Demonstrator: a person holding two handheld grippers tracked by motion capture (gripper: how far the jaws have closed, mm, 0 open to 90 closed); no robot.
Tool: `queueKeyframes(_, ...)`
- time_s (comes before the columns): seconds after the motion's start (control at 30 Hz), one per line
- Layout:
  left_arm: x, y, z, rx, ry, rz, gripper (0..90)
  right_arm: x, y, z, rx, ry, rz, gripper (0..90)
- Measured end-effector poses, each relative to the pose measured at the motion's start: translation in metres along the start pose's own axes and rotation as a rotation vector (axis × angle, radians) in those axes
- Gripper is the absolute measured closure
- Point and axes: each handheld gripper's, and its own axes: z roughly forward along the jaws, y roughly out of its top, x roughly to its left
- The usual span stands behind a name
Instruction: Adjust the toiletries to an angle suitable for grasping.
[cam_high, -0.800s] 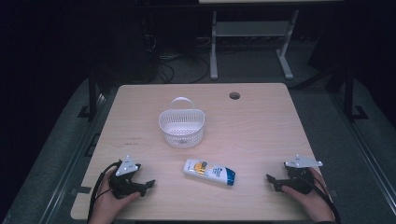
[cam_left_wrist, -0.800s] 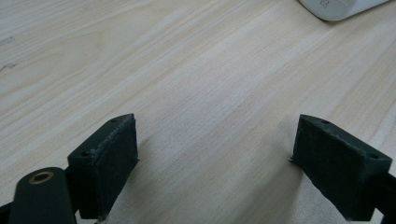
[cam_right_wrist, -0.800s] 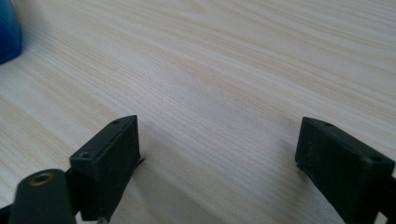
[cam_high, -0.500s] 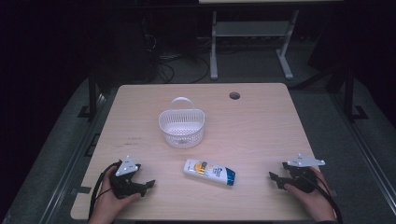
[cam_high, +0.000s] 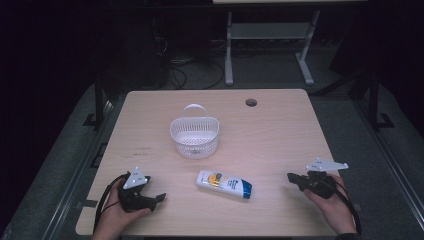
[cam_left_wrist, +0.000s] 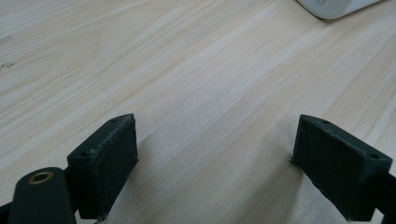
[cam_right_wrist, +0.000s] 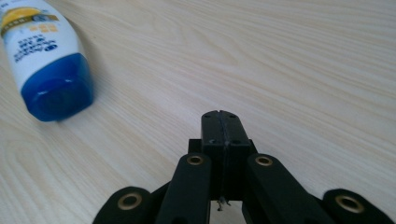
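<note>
A white bottle (cam_high: 224, 184) with a blue cap lies on its side near the table's front middle; its cap end (cam_right_wrist: 51, 91) points toward my right gripper. Behind it stands a white mesh basket (cam_high: 195, 136) with a handle, nothing in it. My left gripper (cam_high: 157, 197) rests at the front left, pointing right toward the bottle, and its jaws (cam_left_wrist: 217, 126) stand wide open over bare wood, with a corner of the white bottle (cam_left_wrist: 334, 7) ahead. At the front right my right gripper (cam_high: 291, 177) points left toward the bottle, its jaws (cam_right_wrist: 220, 114) shut on nothing.
The wooden table (cam_high: 280, 135) has a round cable hole (cam_high: 251, 102) at the back right. Beyond the far edge stand a white desk frame (cam_high: 267, 35) and cables on the dark floor. A hand holds each gripper at the front edge.
The right gripper has shifted slightly farther from the front edge. The left gripper, bottle and basket have stayed where they were.
</note>
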Motion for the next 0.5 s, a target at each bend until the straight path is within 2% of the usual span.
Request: queueKeyframes(0.5, 0.0, 0.0, 0.0, 0.0, -0.001, 0.0, 13.2, 0.012, 0.026, 0.015, 0.011, 0.059, -0.048, 89.9)
